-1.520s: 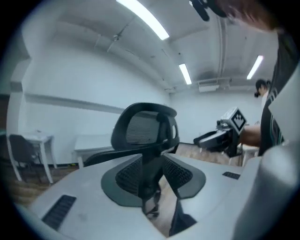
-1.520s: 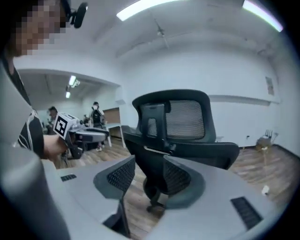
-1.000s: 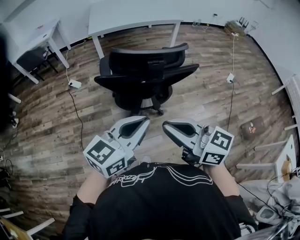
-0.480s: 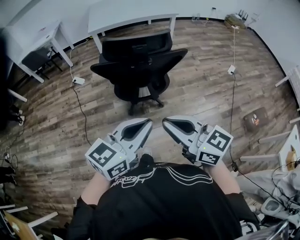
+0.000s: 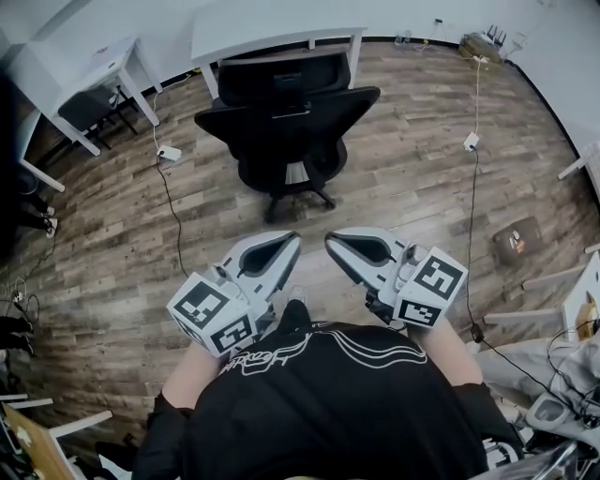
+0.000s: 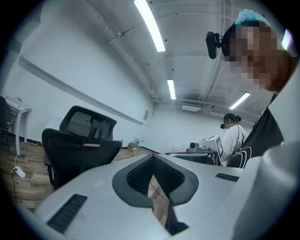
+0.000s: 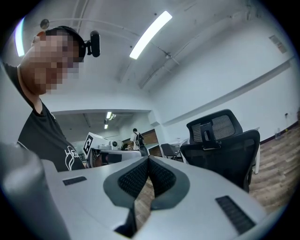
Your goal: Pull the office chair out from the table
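**A:** What is found changed from a second ago?

**B:** The office chair (image 5: 286, 127) is now shown well apart from both claws and set squarer to the white tabletop (image 5: 272, 28). A second ago its wheeled base was seen just ahead of the claw tips, and the chair was turned at an angle. Through the wide lens it cannot be settled whether the chair itself was rolled or only the viewpoint was drawn back; the latter seems likelier.

**A:** How are the claws held?

**B:** The left claw (image 5: 289, 242) is clenched on nothing, its ribbed pads pressed together with only the wooden floor (image 5: 412, 178) seen past them. The right claw (image 5: 333, 244) is closed and empty in the same way. Neither is touching the chair.

**A:** What is meant by that for the task?

**B:** The chair is left standing on the floor in front of the tabletop, its back turned to the person, and it is gripped by nothing. The pull is therefore judged done, or paused.

**A:** Can any writing be read?

**B:** Only black-and-white square patterns are carried on the marker cubes (image 5: 214, 314). A white line print is worn on the black shirt (image 5: 319, 403), but no word can be made out, and no brand is visible on the chair.
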`<state>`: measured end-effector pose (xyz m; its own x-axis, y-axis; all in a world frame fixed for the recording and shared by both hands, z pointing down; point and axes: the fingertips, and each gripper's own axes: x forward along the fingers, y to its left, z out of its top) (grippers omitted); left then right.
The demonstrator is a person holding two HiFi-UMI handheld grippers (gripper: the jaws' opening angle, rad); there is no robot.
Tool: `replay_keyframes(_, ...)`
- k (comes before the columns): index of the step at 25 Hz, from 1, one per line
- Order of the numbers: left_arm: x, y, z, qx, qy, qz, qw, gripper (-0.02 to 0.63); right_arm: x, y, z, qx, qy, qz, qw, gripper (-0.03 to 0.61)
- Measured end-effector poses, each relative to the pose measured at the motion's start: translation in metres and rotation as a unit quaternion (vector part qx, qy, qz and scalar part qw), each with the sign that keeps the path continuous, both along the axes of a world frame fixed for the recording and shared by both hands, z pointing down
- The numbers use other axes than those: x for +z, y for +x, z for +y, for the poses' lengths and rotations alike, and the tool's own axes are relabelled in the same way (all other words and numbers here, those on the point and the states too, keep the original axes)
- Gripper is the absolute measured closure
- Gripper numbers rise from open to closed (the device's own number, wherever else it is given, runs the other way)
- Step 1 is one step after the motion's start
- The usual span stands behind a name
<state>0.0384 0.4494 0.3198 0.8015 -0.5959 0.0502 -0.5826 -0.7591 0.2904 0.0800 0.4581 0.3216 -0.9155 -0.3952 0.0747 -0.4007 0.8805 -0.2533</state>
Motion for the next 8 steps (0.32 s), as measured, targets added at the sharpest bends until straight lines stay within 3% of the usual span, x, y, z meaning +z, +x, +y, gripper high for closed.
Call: replay_keyframes(8,-0.005,0.009,0.028,-0.005,0.018,-0.013,0.9997,0.607,-0.004,0.004,0.025,-0.007,0.006,0.003,1.0,0.543)
